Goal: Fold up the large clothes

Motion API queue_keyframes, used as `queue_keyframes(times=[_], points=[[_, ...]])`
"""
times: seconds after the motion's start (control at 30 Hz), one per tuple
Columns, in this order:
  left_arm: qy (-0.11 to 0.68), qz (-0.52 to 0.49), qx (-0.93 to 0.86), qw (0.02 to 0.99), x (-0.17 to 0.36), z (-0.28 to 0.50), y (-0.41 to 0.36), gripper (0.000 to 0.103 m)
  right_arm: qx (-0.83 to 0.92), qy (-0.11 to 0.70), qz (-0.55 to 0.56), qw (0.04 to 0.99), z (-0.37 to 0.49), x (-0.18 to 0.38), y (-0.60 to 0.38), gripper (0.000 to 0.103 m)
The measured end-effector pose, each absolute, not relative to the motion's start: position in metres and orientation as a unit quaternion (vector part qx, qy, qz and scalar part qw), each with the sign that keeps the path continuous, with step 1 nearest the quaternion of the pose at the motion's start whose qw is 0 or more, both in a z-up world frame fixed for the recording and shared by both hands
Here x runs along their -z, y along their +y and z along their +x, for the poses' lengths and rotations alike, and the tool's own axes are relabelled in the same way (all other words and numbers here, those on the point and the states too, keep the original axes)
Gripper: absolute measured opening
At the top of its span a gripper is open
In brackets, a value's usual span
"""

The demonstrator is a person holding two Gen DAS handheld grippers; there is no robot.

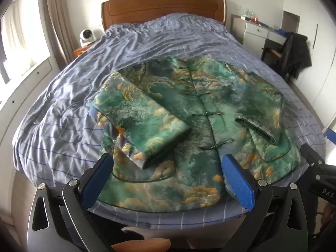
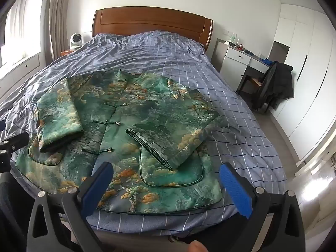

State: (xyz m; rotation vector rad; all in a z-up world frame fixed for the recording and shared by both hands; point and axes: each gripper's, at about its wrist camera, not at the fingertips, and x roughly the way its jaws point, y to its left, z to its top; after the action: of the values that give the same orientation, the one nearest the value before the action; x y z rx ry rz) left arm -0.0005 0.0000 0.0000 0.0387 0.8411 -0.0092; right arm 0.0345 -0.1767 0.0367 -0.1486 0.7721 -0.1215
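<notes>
The desk (image 1: 257, 28) beyond the bed's (image 1: 63, 113) far corner carries small items (image 1: 250, 17), too small to identify in either view. A dark garment (image 2: 277, 84) on the chair beside the desk hides most of the chair. The jacket's (image 2: 130, 126) back lies against the bed, unseen; both sleeves (image 2: 174, 138) are folded over its front and cover what lies beneath. A fingertip (image 1: 145, 244) shows at the bottom edge of the left wrist view, the hand itself cut off. The window (image 1: 14, 42) beside the bed is overexposed and cut by the lens rim.
</notes>
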Motion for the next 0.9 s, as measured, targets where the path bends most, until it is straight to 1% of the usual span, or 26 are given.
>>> queue_keyframes(times=[0.27, 0.9], points=[[0.412, 0.022, -0.003, 0.911, 0.012, -0.007, -0.009, 0.103, 0.052, 0.38, -0.067, 0.921, 0.034, -0.035, -0.17, 0.103], [0.418, 0.034, -0.006, 0.908, 0.008, -0.006, -0.005, 0.103, 0.06, 0.377, -0.052, 0.923, 0.031, -0.036, -0.172, 0.103]])
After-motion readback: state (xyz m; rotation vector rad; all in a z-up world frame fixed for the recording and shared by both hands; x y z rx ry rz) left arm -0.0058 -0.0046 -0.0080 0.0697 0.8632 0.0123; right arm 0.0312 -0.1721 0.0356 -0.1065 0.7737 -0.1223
